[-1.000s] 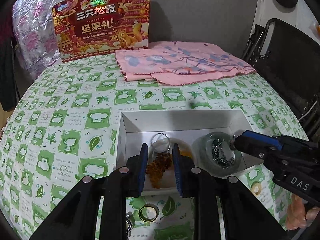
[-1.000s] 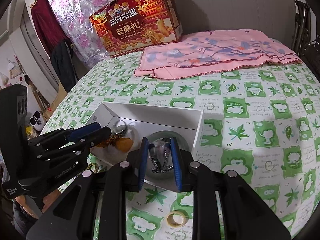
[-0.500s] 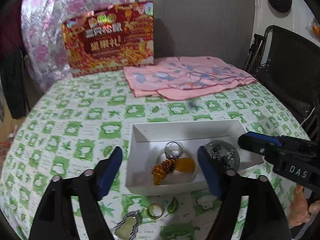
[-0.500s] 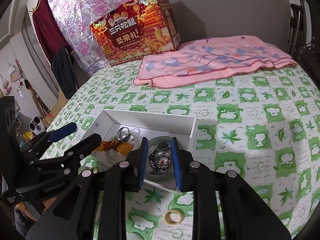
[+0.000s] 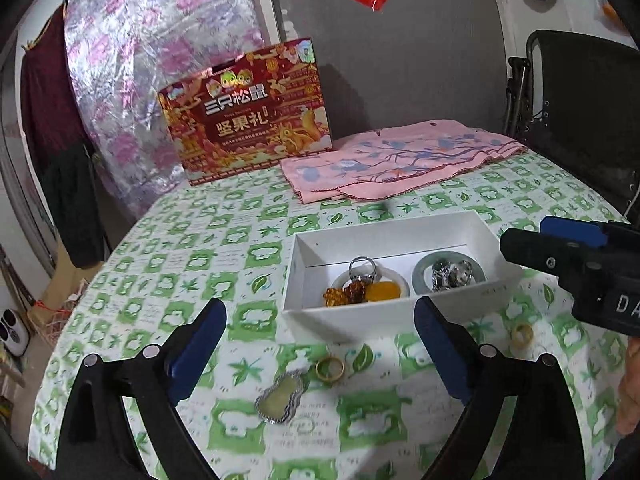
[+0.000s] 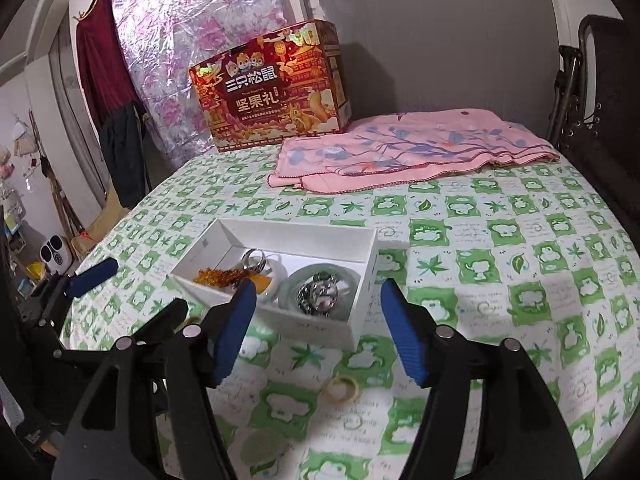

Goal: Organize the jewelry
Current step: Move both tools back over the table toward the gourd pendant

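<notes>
- Left gripper (image 5: 320,344): our jaws, narrow over the box a second ago, now stand wide and empty, drawn back above the near edge of the tabletop.
- Right gripper (image 6: 318,330): closed around the watch half a second ago; now wide, holding nothing, pulled back toward the near edge.
- White open cardboard box (image 5: 404,228): sits near the middle of the green-and-white checked tablecloth (image 5: 200,248), unmoved.
- Contents, left part: silver ring (image 5: 362,268), amber bead string (image 5: 346,295) and orange oval stone (image 5: 383,291) on a small white dish.
- Contents, right part: silver metal watch (image 6: 320,294) lying inside a pale green bangle (image 5: 420,276).
- Still outside, near edge: gold band ring (image 5: 329,368), gourd-shaped pale pendant in silver frame (image 5: 280,398), and a second yellowish ring (image 5: 522,335) toward the right.
- Reading: both releases look complete, so we judge two deposits done and three loose pieces left to box.
- Background: red printed gift carton (image 5: 248,112) and folded pink cloth (image 5: 400,160) at the far edge.
</notes>
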Demonstrator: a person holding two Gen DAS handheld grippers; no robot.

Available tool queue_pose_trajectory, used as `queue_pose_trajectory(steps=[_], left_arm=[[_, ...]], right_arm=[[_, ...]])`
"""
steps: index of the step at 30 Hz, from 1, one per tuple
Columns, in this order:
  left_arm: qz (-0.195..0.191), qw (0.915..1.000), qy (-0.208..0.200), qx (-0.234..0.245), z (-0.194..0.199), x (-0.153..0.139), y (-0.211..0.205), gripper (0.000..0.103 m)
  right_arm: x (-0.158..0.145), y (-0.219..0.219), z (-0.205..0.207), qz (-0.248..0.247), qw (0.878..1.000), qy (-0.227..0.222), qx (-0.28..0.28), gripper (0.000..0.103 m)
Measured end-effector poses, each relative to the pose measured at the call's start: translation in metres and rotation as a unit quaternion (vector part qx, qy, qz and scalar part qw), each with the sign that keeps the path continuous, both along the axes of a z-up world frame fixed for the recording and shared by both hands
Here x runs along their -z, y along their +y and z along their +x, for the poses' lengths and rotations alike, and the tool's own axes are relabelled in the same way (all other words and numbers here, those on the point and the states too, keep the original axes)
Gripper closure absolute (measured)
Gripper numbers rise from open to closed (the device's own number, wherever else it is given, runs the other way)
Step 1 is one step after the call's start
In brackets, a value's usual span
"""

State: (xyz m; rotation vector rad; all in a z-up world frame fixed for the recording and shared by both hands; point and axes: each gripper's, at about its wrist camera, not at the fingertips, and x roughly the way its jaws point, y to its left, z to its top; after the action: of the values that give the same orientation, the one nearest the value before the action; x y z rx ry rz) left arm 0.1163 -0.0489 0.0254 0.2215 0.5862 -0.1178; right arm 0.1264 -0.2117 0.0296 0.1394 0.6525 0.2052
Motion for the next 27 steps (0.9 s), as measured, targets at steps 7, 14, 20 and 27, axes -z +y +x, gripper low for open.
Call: queue_pose_trajectory(steps=[7, 14, 20, 27], left_arm=[[0.0, 0.9999, -0.007, -0.012, -0.015, -0.001, 0.005, 0.007], [-0.001, 0.9995, 0.003, -0.031, -0.021, 0.005, 0.017, 0.007], [-0.012, 0.9974, 0.02, -0.068, -0.016, 0.01, 0.047, 0.007], [-0.063, 0.9869, 0.054, -0.138, -0.005, 0.012, 0.106, 0.006]], right_arm=[[0.006, 0.001, -0.027, -0.013, 1.0, -0.009, 0.008, 0.034], [0.011, -0.009, -0.04, -0.001, 1.0, -0.004, 0.014, 0.03], [0.012, -0.018, -0.051, 0.0, 1.0, -0.008, 0.029, 0.021], [0.012, -0.038, -0.049, 0.032, 0.998, -0.001, 0.056, 0.018]])
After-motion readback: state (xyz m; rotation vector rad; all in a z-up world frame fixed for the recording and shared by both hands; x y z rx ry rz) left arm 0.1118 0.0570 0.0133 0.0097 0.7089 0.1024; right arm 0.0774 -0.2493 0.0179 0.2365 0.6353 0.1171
